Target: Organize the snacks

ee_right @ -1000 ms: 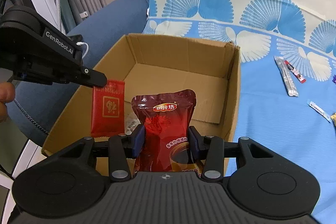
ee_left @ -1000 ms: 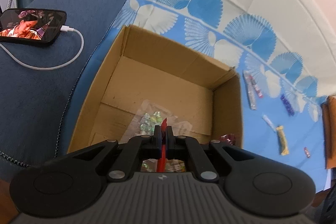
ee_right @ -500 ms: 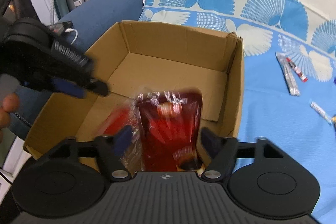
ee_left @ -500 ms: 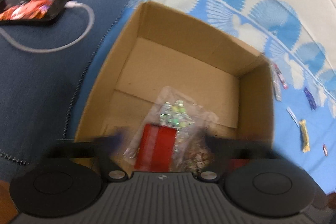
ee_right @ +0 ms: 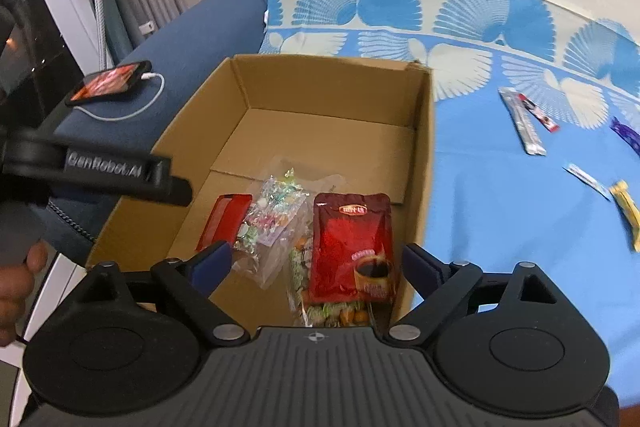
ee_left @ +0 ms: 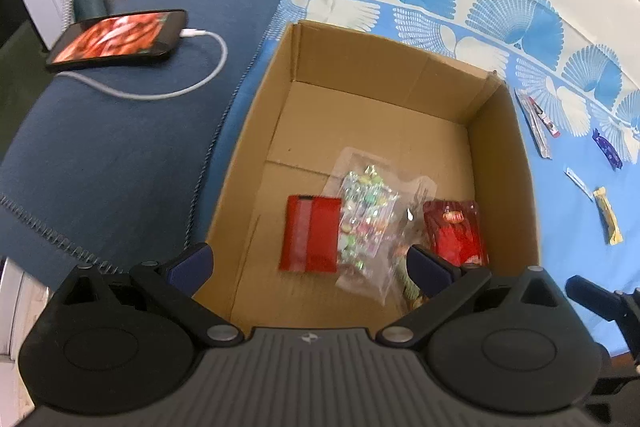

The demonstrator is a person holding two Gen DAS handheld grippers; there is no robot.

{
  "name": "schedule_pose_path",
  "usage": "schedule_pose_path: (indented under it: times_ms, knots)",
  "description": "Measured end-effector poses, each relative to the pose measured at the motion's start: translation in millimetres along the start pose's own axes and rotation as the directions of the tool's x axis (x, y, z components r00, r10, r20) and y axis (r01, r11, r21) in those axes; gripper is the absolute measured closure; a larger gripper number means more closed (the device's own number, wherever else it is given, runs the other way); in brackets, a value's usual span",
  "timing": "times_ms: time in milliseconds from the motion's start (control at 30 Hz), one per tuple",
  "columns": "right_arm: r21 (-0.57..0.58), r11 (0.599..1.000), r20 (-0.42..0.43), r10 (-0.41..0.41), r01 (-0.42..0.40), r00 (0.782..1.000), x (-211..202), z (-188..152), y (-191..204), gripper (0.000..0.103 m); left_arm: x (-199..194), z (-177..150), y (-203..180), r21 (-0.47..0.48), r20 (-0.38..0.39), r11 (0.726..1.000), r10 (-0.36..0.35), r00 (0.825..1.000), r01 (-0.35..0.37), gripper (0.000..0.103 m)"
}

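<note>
Left wrist view: we have both packets down in the box (ee_left: 500, 147), red sachet (ee_left: 310, 233) left of the candy bag (ee_left: 366, 223), pouch (ee_right: 352, 247) right. Both jaws have just been opening and stand wide apart, gripping nothing. We lift clear of the rim, then cross to the sticks (ee_right: 526, 125) on the blue cloth (ee_right: 500, 211).

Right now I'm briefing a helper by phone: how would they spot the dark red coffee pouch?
Find the open cardboard box on the blue patterned cloth. Inside, at its near right corner, the dark red pouch lies partly on clear candy bags. Unlike the flat plain red packet at the left, it is bigger, glossy, and shows a cup.
</note>
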State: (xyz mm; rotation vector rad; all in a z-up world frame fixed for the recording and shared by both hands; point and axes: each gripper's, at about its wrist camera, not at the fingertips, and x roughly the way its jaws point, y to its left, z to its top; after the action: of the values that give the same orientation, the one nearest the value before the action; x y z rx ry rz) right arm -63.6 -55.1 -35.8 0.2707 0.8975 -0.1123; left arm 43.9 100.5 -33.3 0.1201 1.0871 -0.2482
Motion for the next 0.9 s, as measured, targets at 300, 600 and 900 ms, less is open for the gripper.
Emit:
schedule_pose_path:
  times_ms: [300, 600, 900]
  knots:
    - [0.015, 0.999, 0.084, -0.032, 0.031, 0.996, -44, -19, 8, 0.008, -39, -28, -1, -0.018, 0.043, 1.000, 0.004, 0.999, -0.004, 0.000]
    - [-0.019, 0.999, 0.149, -0.033, 0.036, 0.988, -79, -29, 20, 0.007, -71, -44, -5, -0.019, 0.102, 1.000, -0.011, 0.995, 0.013, 0.000]
    - [-0.015, 0.999, 0.197, -0.041, 0.045, 0.980, -104, -39, 22, 0.007, -95, -55, -3, -0.028, 0.153, 0.999, -0.015, 0.988, 0.020, 0.000]
